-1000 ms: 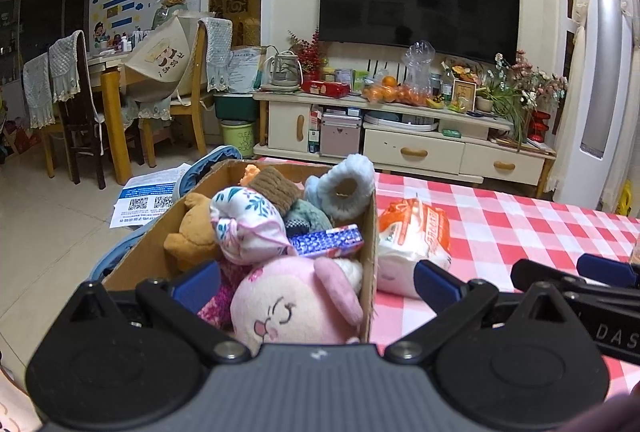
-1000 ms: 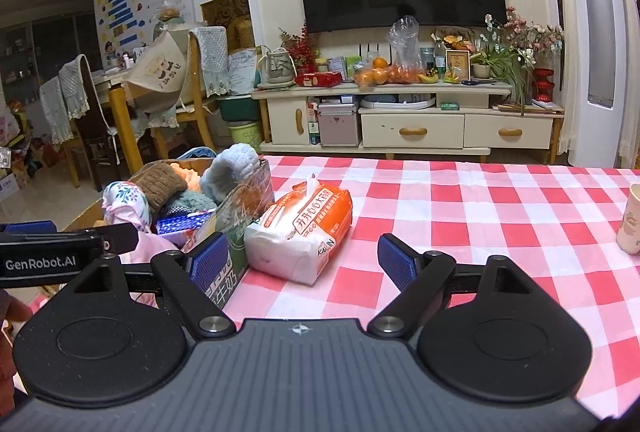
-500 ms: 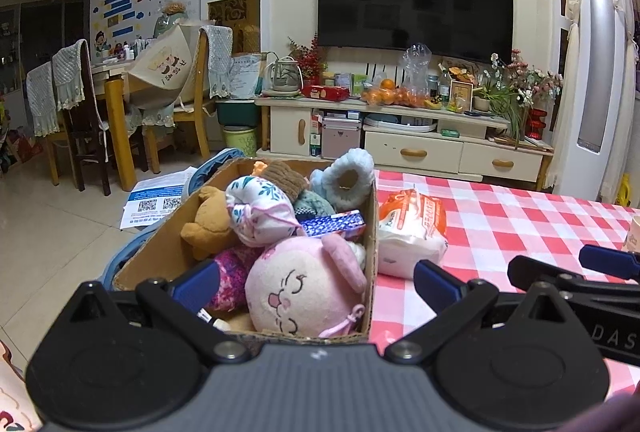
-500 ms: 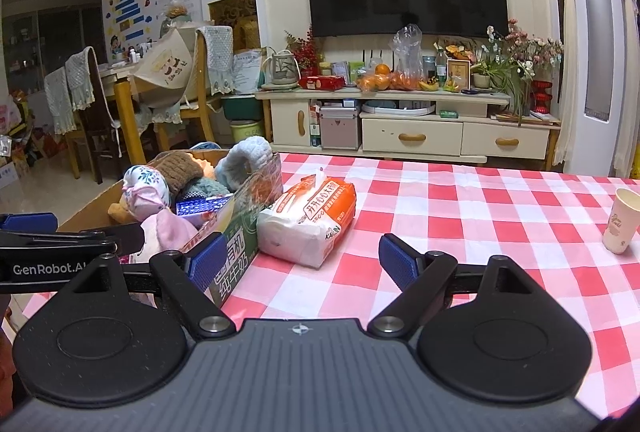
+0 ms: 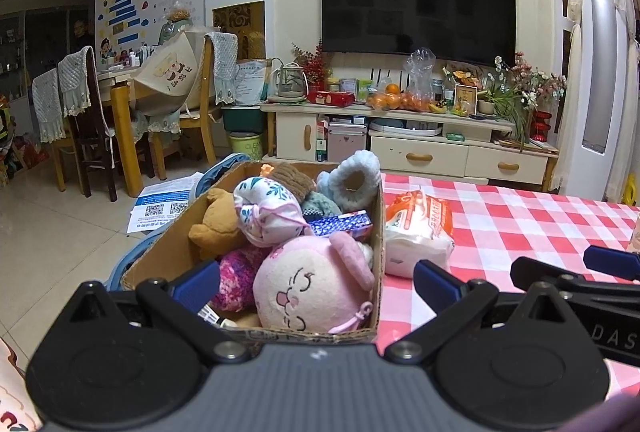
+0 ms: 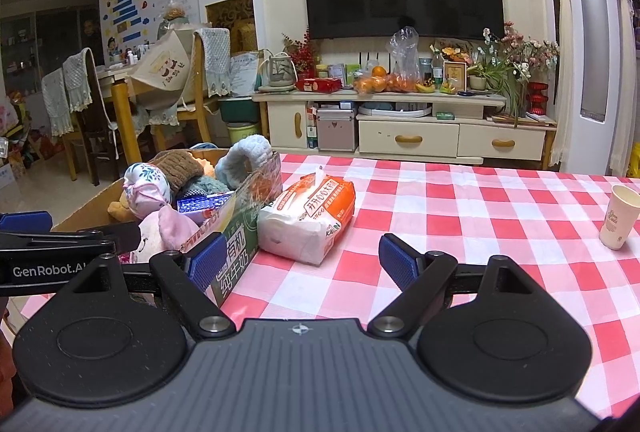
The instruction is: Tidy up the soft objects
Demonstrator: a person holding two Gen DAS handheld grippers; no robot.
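A cardboard box [image 5: 168, 252] [image 6: 236, 252] stands at the table's left edge, full of soft things: a pink plush [image 5: 316, 284], a brown bear [image 5: 216, 224], a floral bundle [image 5: 268, 212] [image 6: 144, 188], a blue fuzzy slipper [image 5: 352, 176] [image 6: 244, 156], a small blue carton [image 5: 340, 224]. An orange-and-white tissue pack [image 5: 416, 224] [image 6: 308, 216] lies right of the box. My left gripper [image 5: 316, 284] is open and empty, in front of the box. My right gripper [image 6: 300, 260] is open and empty, in front of the tissue pack.
A red-checked tablecloth [image 6: 460, 216] covers the table. A paper cup [image 6: 620, 216] stands at the far right. Beyond are a TV cabinet [image 6: 400, 128], dining chairs [image 5: 88, 120] and papers on the floor [image 5: 164, 204].
Both grippers have drawn back and risen a little, so the box and tissue pack look farther away. Both stay open and empty.
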